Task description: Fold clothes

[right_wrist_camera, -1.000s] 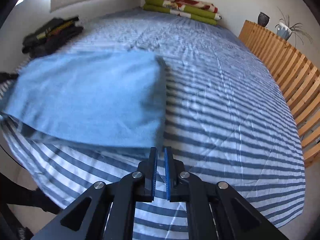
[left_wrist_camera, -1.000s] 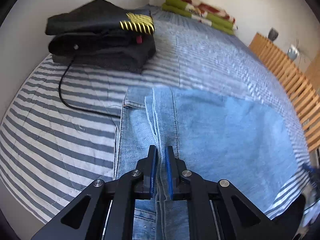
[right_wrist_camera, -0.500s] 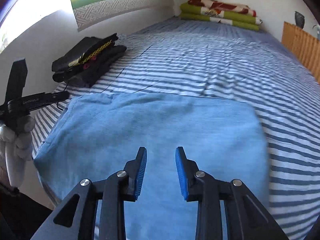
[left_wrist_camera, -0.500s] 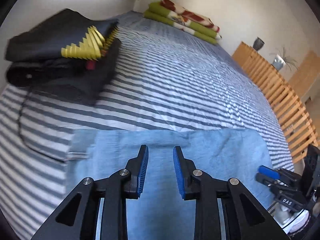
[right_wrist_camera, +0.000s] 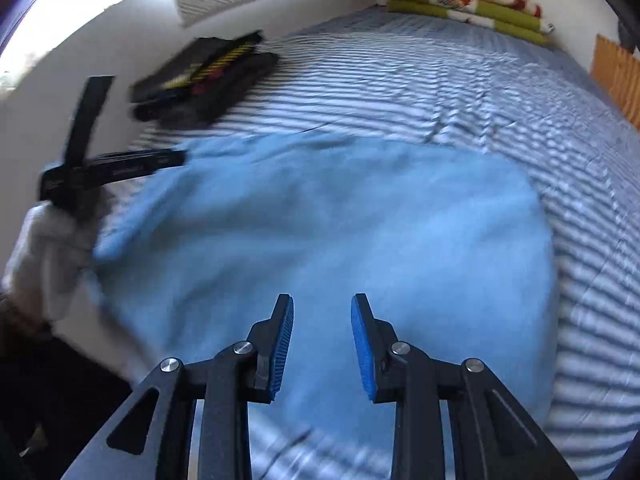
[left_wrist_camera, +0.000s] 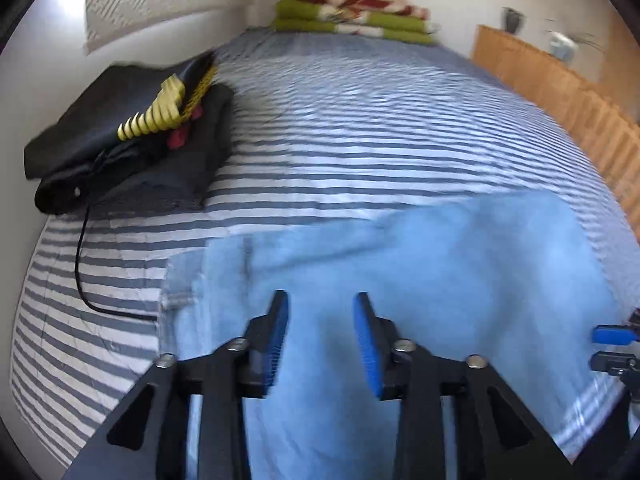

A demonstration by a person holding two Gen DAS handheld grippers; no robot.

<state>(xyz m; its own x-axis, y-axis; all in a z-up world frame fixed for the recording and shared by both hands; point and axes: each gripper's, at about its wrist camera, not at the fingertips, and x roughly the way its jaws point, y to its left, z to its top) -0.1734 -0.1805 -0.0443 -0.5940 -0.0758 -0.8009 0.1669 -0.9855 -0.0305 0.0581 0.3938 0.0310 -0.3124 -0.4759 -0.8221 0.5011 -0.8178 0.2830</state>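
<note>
Light blue denim jeans (left_wrist_camera: 420, 272): folded to a broad, flat rectangle, a seamed edge at its left end, lying on the striped bedspread (left_wrist_camera: 360, 140) near its front edge. Left gripper (left_wrist_camera: 320, 340): jaws apart, just opened wider, nothing between. Right gripper (right_wrist_camera: 322, 344): jaws partly open, empty, above the denim.

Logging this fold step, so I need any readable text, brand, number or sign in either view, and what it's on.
None can be read.
White lettering on the left gripper, seen from the right wrist view: too blurred.
Yellow stripes on the black clothes: a pattern, no letters.
Jeans, folded blanket, striped bedspread: no text visible.
</note>
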